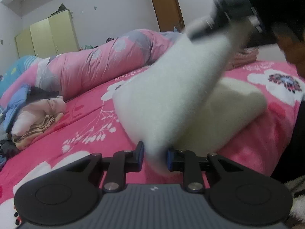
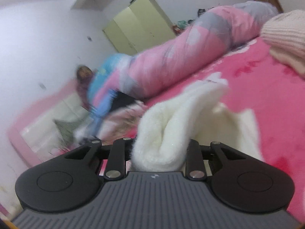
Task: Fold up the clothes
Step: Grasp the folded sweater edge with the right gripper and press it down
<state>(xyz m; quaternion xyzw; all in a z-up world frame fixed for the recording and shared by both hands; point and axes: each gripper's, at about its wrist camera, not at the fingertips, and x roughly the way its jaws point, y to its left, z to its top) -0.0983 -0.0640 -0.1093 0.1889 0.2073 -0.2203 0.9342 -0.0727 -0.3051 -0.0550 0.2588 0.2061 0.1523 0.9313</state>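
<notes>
Left claw (image 1: 155,157) and right claw (image 2: 159,150) each clamped on the white fleece garment (image 1: 167,99).

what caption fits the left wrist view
Left gripper and right gripper hold a white garment over a pink bed.

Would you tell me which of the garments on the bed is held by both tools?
The fluffy white garment; the left tool and right tool both grip it, unlike the folded pile.

Home bedroom: bed under bright pink floral fleece blanket (image 1: 80,133), rolled pink-grey quilt (image 1: 91,64) behind, pale yellow-green wardrobe (image 1: 47,36) upper left, brown wooden door (image 1: 164,5).
</notes>
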